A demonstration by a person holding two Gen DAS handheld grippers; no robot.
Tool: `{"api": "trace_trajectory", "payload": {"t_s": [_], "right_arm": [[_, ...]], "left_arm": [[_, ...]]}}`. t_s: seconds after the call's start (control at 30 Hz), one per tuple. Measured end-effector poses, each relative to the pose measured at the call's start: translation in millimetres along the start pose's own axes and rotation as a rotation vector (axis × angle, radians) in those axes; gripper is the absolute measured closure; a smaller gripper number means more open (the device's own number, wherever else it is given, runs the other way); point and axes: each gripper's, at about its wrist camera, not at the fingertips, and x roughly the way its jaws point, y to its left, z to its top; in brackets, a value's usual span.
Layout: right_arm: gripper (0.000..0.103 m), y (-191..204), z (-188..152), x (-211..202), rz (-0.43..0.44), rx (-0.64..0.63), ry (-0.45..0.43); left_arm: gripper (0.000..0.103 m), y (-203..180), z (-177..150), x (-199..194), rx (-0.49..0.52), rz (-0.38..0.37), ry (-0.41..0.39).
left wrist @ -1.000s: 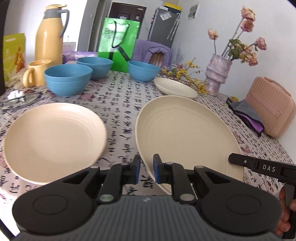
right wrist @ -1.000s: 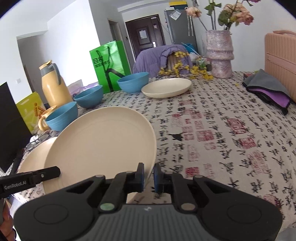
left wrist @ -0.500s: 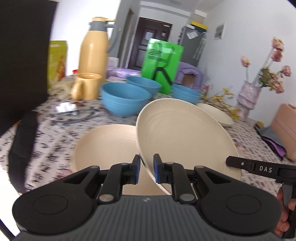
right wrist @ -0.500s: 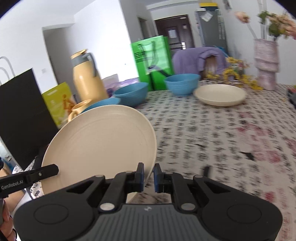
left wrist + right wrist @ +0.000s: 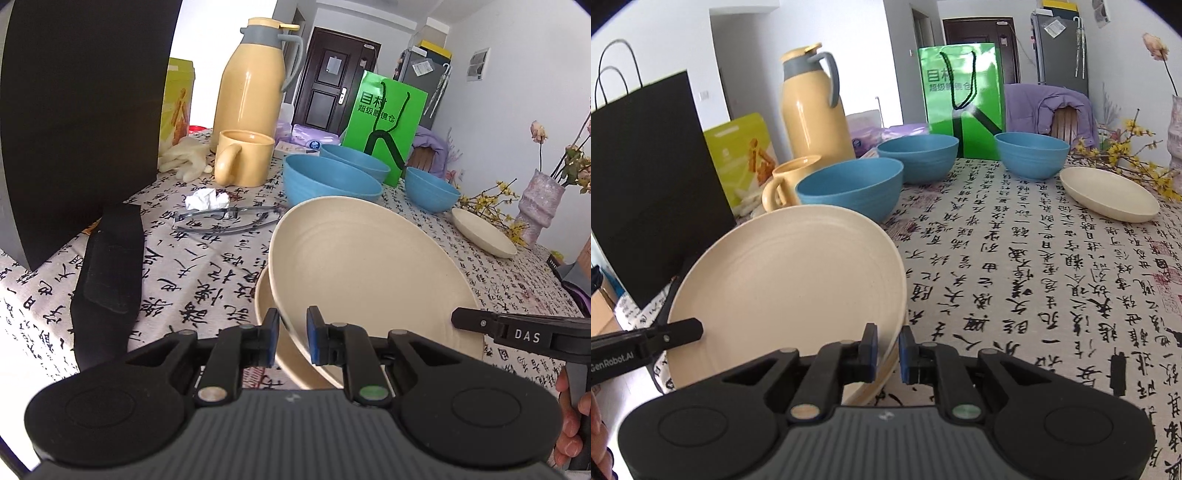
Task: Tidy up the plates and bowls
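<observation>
- The left gripper was clamped on the near rim of a cream plate, and the right gripper had the same plate's rim between its blue pads, its jaws just opening.
- The held plate sat tilted over a second cream plate lying flat near the table's front edge, on the calligraphy-print tablecloth; whether the two touched could not be told.
- A smaller cream plate lay well apart toward the far right of the table, beside yellow flower sprigs.
- Three blue bowls stood unstacked along the far side, near a yellow mug and a yellow thermos jug.
- Glasses and a crumpled tissue lay just left of the plates.
- The step in hand looked like stacking one large plate on the other.
- The next move probably called for levelling the plate, centring it on the lower one, then both grippers letting go together so it would not slide off.
</observation>
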Motion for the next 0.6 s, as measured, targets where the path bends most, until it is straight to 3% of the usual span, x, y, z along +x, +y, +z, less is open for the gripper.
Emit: {"api": "trace_trajectory", "payload": {"t_s": [0.1,0.17,0.33,0.6], "right_arm": [[0.086,9.6,-2.2,4.0,-0.049,-0.048,-0.005],[0.086,12.3,-2.6,5.1,-0.062,-0.071,-0.016],[0.086,13.5,-2.3,2.5,-0.06,-0.073,-0.023],[0.086,7.8,-3.2,-18.1,-0.048,-0.056,-0.067]], "left_arm": [[0.085,1.9,-3.2,2.4,0.013,-0.004,0.005],[0.078,1.3,-5.8,4.2,0.031,0.005,-0.004],[0.078,1.6,-8.5,3.9,0.051,0.006,0.004],[0.078,-8.8,-3.2,-13.4,0.081,0.012,-0.049]]}}
